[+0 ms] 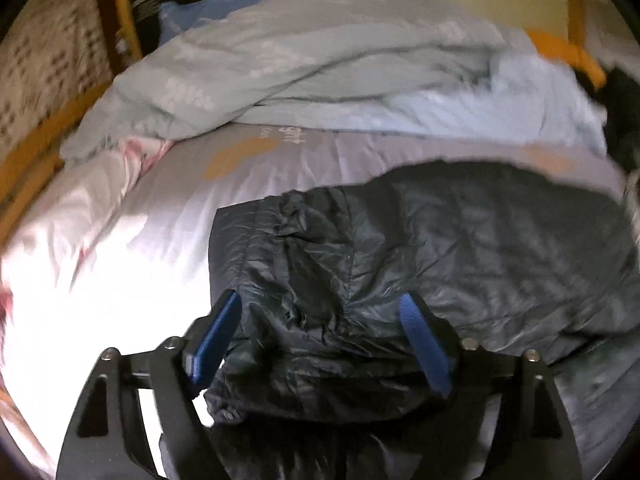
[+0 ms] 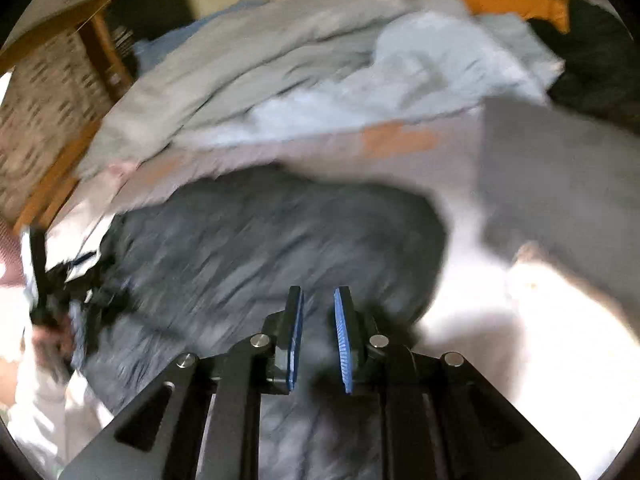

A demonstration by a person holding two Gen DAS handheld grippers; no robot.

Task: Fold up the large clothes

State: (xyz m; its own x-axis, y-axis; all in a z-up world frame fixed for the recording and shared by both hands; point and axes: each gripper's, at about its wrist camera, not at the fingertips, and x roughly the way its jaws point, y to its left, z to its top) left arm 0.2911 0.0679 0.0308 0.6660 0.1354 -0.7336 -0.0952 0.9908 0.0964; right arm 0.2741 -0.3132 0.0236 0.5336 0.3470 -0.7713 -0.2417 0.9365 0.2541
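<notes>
Lying on the bed (image 1: 132,248) is a dark puffy jacket (image 1: 460,248), spread over the pale sheet. In the left wrist view the left gripper (image 1: 322,308) is right above a folded, crinkly part of the jacket. Its blue fingers (image 1: 218,332) stand wide apart, one on each side of that part. The pads are not pressing on the cloth, so they have hold of nothing.

In the right wrist view the picture is blurry. The right gripper (image 2: 319,304) hangs over the near edge of the jacket (image 2: 260,248). Its fingers (image 2: 345,340) are close together with only a thin gap between them. Nothing can be seen in that gap, though the blur makes it hard to be sure.

Behind the jacket is a heap of light blue and grey bedding (image 1: 320,72), bunched up across the bed. A wooden frame (image 1: 116,16) stands at the far left. At the left edge of the right wrist view, a sleeve (image 2: 44,392) in white shows beside the jacket.
</notes>
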